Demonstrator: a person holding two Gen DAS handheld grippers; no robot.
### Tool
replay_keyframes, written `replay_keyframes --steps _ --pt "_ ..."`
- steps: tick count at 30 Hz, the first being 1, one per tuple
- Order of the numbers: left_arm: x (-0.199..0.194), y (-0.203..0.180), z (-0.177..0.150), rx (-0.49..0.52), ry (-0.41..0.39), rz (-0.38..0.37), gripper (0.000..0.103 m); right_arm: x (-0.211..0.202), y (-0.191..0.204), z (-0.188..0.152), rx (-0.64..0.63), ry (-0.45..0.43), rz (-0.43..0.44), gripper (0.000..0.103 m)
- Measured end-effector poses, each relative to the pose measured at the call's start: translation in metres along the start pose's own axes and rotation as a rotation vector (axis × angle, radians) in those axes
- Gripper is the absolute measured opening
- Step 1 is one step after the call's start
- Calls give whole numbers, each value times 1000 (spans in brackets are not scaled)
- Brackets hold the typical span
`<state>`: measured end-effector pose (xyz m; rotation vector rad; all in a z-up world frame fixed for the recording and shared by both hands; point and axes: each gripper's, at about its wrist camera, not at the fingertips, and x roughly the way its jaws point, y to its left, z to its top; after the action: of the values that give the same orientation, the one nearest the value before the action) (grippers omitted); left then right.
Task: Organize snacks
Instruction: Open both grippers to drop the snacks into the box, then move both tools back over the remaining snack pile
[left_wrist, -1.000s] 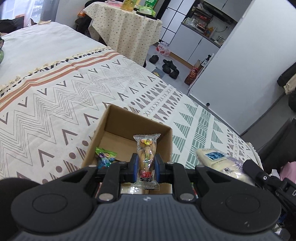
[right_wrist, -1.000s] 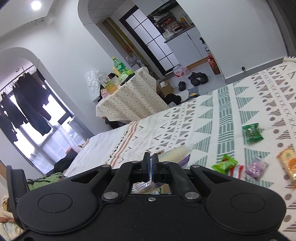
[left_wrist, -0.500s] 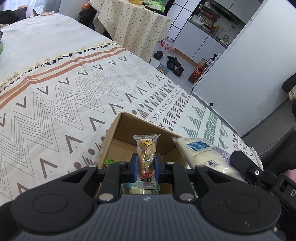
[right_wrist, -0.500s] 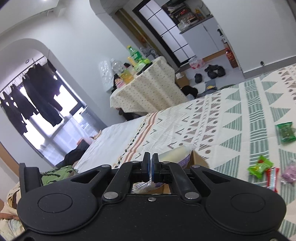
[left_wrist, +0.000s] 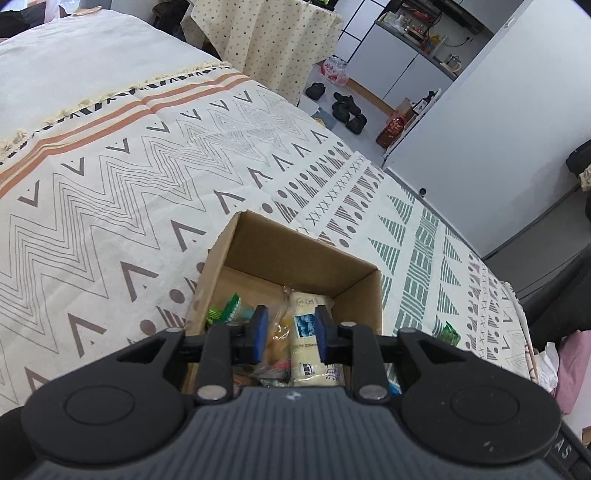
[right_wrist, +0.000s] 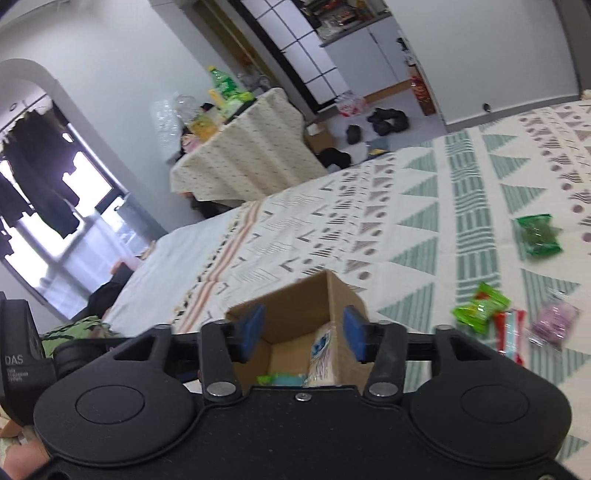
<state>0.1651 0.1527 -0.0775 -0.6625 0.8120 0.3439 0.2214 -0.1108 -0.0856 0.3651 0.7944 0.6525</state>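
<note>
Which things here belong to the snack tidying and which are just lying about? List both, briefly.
Part of the job:
box
white pack in the box
green pack on the bedspread
lime pack
red-and-white stick
purple pack

Just lying about:
draped table
bottles on it
shoes on the floor

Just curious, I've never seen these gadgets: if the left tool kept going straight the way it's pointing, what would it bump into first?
Most likely the white snack pack lying in the cardboard box, though depth is hard to judge.
</note>
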Motion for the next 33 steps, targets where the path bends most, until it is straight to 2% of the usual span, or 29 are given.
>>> replay_keyframes --steps 3,4,8,12,14,19,25,30,33 --pt "-4 -2 -4 15 1 6 45 -6 0 -4 -18 7 -33 66" --pt "-6 -3 -5 21 -4 15 47 -8 0 -5 -20 13 -41 68" --pt "-12 -8 -10 37 -7 32 56 -13 1 -6 -26 26 -58 72" --pt "-18 -15 -18 54 -14 59 73 -19 1 -5 -32 41 -60 76" --pt "-21 -19 -22 62 -15 69 77 -23 0 -4 -39 46 -58 79" --pt "-24 -31 -33 101 -5 100 83 -35 -4 0 -61 46 -72 90" --pt "-28 -44 -45 133 7 135 87 -49 -17 4 -65 61 -103 97" --pt "-36 -56 -56 160 -16 144 99 -65 -25 7 -67 48 -101 101" --pt "-39 -65 -62 168 -29 144 103 -74 -32 9 -55 32 -100 103"
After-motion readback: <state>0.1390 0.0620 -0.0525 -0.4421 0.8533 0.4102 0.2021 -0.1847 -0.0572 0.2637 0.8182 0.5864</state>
